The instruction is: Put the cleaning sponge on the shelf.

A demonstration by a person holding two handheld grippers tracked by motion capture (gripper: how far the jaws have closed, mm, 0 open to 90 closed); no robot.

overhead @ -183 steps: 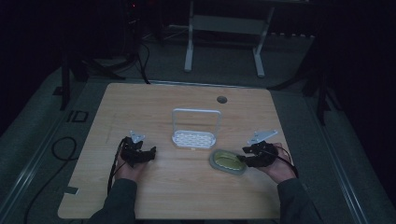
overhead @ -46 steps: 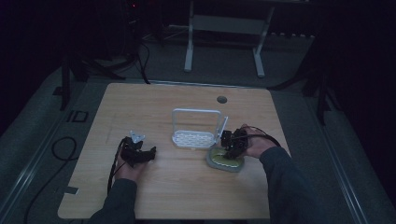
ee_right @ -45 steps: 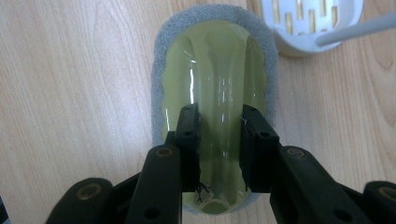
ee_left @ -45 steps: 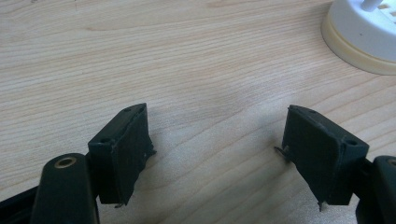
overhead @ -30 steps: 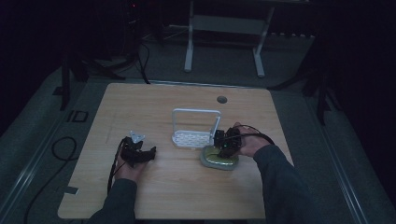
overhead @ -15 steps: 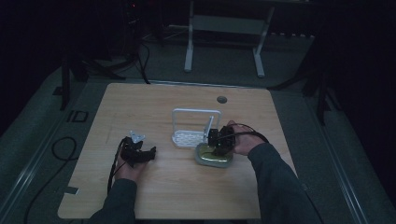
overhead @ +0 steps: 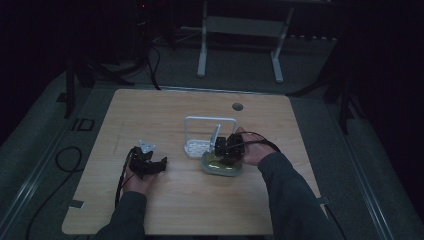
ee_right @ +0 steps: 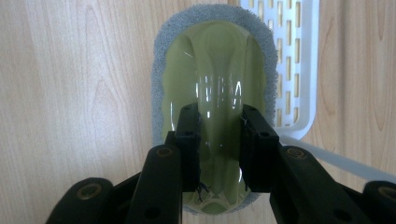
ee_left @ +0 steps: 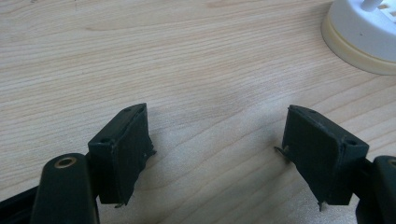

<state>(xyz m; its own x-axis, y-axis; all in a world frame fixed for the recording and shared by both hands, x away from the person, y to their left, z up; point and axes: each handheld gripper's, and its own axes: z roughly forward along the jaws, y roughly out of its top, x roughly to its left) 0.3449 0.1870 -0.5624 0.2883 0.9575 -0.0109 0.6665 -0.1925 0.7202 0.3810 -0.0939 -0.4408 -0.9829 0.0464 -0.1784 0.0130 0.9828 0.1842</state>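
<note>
Now my right gripper (ee_right: pixel 218 140) reaches in from the right, forearm angled across the wooden table (overhead: pixel 160 115), jaws closed tight on the raised ridge of the olive-green scrubber (ee_right: pixel 212 70) with its grey pad underneath. Just beside it stands the white slotted rack (ee_right: pixel 292 60), its wire handle upright near my knuckles. My left gripper (ee_left: pixel 217 151) rests low over bare wood, well apart, jaws spread wide and holding nothing.

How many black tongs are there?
2. The open left black tongs rest on the light wooden table, holding nothing. The right black tongs are closed on the olive-green plastic scrubber with a grey pad, beside the white slotted rack.
</note>
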